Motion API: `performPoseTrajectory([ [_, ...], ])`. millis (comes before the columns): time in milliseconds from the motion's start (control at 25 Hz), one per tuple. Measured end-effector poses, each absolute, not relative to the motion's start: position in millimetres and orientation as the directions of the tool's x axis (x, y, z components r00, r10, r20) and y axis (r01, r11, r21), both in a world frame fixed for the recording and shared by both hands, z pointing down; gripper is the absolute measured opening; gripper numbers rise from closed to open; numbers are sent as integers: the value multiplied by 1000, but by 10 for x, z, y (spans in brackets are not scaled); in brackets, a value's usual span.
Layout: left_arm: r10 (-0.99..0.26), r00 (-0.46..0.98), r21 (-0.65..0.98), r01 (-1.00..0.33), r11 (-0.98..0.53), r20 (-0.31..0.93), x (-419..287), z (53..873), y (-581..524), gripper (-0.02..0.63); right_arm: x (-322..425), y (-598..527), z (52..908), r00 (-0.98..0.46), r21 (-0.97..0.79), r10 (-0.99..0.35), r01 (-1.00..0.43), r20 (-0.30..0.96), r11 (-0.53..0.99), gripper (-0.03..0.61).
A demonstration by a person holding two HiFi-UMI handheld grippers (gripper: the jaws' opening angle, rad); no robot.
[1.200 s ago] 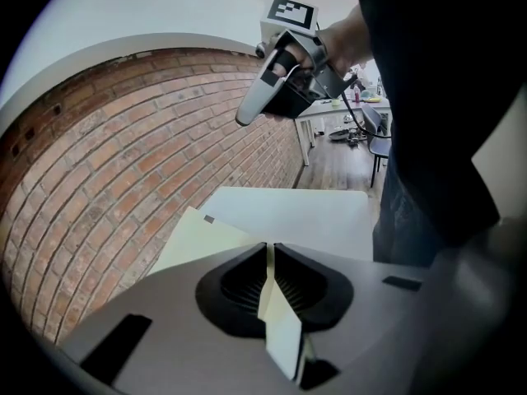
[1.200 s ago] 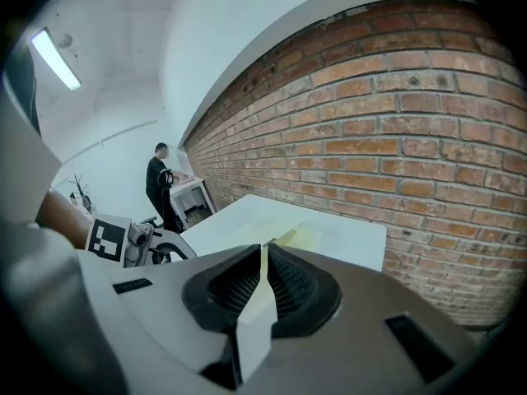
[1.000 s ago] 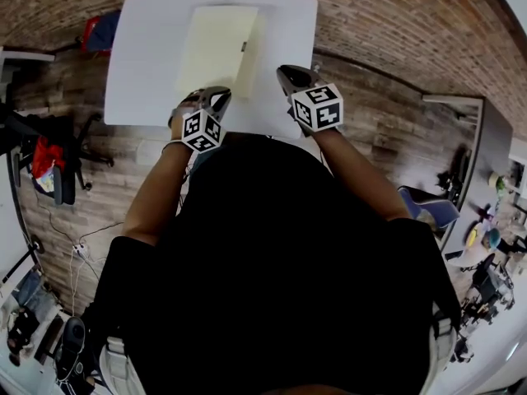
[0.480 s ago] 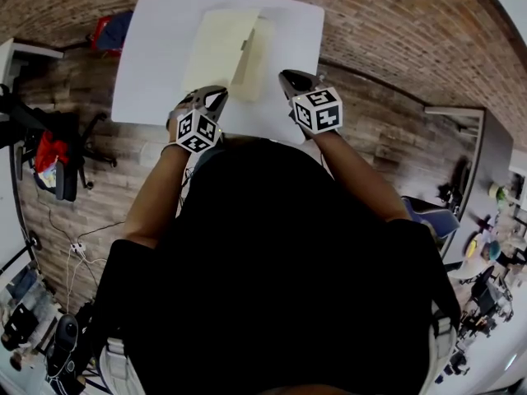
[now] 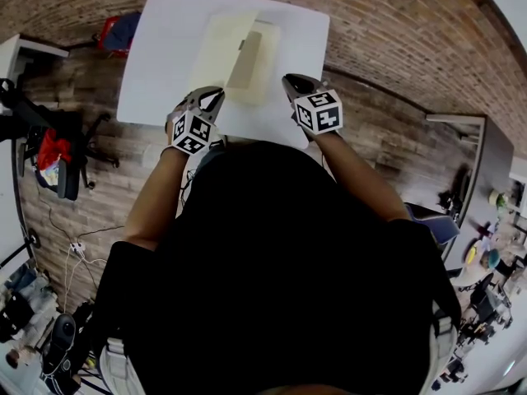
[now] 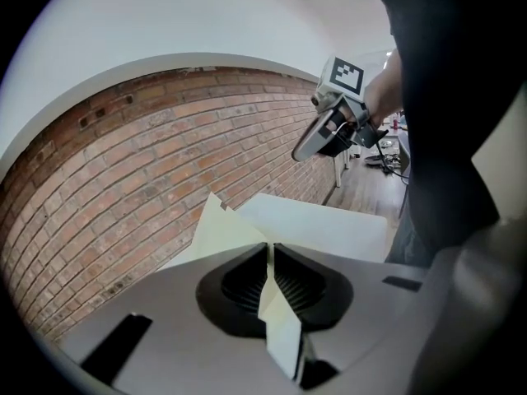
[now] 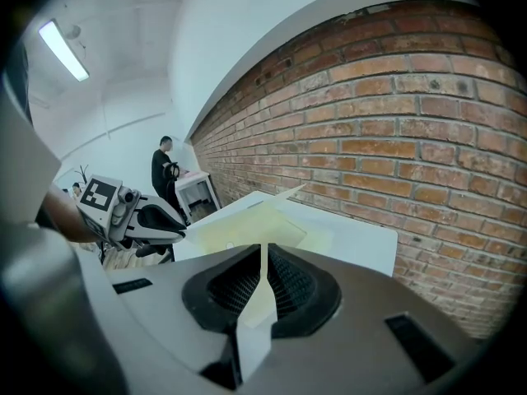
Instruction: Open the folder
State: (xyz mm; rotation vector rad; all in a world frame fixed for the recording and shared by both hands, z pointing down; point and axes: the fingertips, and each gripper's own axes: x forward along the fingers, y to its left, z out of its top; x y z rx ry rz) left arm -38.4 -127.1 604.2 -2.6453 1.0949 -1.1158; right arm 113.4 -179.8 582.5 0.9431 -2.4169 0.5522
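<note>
A pale yellow folder [image 5: 221, 46] lies partly open on the white table [image 5: 156, 64], its cover raised so the shaded inside [image 5: 245, 60] shows. My left gripper [image 5: 207, 99] is at the folder's near left corner. In the left gripper view its jaws [image 6: 268, 247] are shut on a thin yellow leaf of the folder [image 6: 224, 230]. My right gripper [image 5: 293, 84] is at the near right edge. In the right gripper view its jaws [image 7: 263, 252] pinch another leaf of the folder [image 7: 247, 225]. Each gripper appears in the other's view, the right gripper [image 6: 328, 132] and the left gripper [image 7: 142, 217].
A brick wall runs behind the table [image 7: 354, 241]. An office chair with red cloth [image 5: 56, 156] stands on the wood floor at left, and a red-blue item [image 5: 120, 31] lies by the table's far left corner. A person [image 7: 165, 171] stands far off by a white desk.
The left gripper has lifted and shifted slightly left with the cover in its jaws, so the folder gapes wider and its shaded inside shows. The right gripper has stayed in place.
</note>
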Motion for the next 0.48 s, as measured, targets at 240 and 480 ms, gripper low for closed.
performPoseTrajectory([
  [240,-659,483,-281,-640,-715,577,-533,5965,-1316,32,1027,-1862,5872,-652,-191,-498,-697,572,691,49],
  [480,-680,471,-289,-659,-695,561,-715,5908,-1301,32,891,-1855,5875,-658,-186,-488,-685,574,705,49],
])
